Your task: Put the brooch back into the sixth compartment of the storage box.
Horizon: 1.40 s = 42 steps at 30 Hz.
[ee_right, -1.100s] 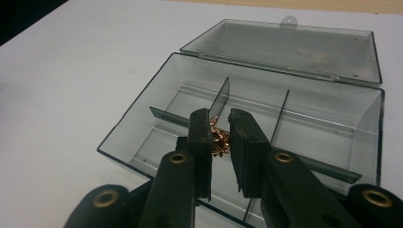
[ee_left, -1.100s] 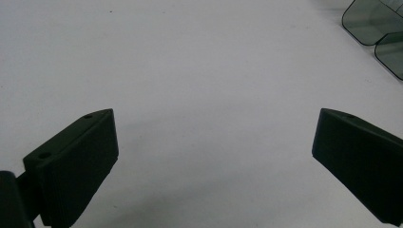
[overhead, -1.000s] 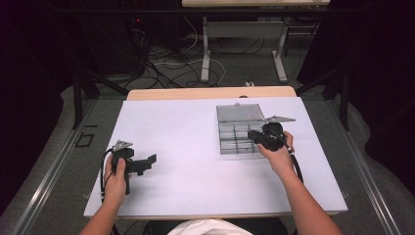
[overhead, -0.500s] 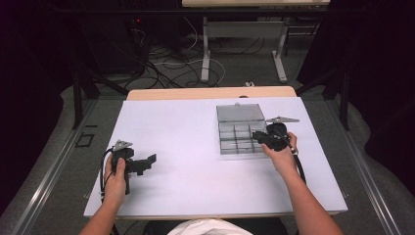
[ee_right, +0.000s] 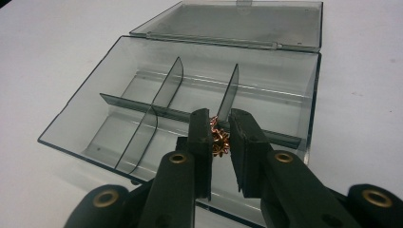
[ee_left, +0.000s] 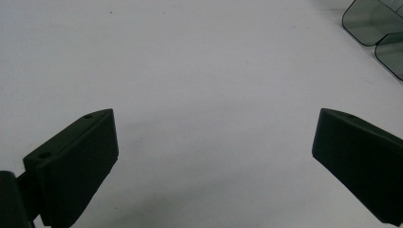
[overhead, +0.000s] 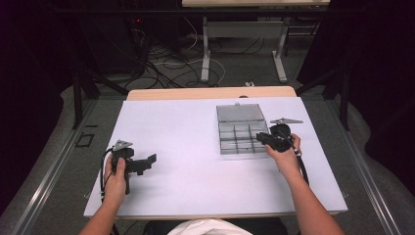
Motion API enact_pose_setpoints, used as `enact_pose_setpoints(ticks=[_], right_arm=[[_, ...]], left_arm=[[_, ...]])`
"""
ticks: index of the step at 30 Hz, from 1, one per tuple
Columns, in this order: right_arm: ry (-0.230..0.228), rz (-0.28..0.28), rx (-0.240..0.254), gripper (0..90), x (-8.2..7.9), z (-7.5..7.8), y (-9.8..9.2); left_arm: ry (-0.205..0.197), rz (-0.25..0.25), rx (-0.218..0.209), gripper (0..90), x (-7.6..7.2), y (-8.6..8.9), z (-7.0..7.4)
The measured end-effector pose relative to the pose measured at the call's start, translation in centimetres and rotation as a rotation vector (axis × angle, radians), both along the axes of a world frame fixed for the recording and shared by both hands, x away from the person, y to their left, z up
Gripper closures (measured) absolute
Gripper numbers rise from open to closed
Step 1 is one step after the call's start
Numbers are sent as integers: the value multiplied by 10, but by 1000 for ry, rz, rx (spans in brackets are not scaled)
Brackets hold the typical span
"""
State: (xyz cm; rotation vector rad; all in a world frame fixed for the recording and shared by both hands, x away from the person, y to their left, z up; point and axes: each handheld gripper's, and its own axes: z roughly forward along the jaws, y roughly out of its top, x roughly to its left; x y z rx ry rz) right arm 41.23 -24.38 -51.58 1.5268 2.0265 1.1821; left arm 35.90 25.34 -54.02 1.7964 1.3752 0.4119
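The right gripper (ee_right: 219, 135) has its jaws drawn close together on a small coppery chain (ee_right: 219, 138) — a bunched tangle of links pinched between the two black pads, with a short piece of it poking up past the tips. Just beyond and below the jaws lies a clear plastic box (ee_right: 95, 111) with its lid (ee_right: 247, 23) folded flat open on the far side; the jaw tips hang over the near row of compartments, close to where the long divider meets a short cross divider (ee_right: 228, 92). Whether the chain touches the floor of the box I cannot tell. In the high view the right gripper (overhead: 263, 139) sits at the box's (overhead: 234, 113) near right corner, held in the person's right hand (overhead: 284, 155). The left gripper (overhead: 148, 163) is well apart from the box, over the bare white table (overhead: 186, 147) — its jaws stand wide, with nothing between them, and in its own view a corner of the box (ee_left: 375, 23) shows far beyond the right-hand jaw.
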Motion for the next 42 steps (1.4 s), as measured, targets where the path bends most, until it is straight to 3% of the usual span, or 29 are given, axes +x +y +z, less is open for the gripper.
enact_pose_setpoints(ticks=[31, 42], right_arm=[[62, -30, -31, 799, 4, -16, -7], [61, -31, -36, 794, 5, -17, -7]], left_arm=[[0, -1, -1, 16, 0, -1, 0], [-1, -1, -2, 16, 0, -1, 0]])
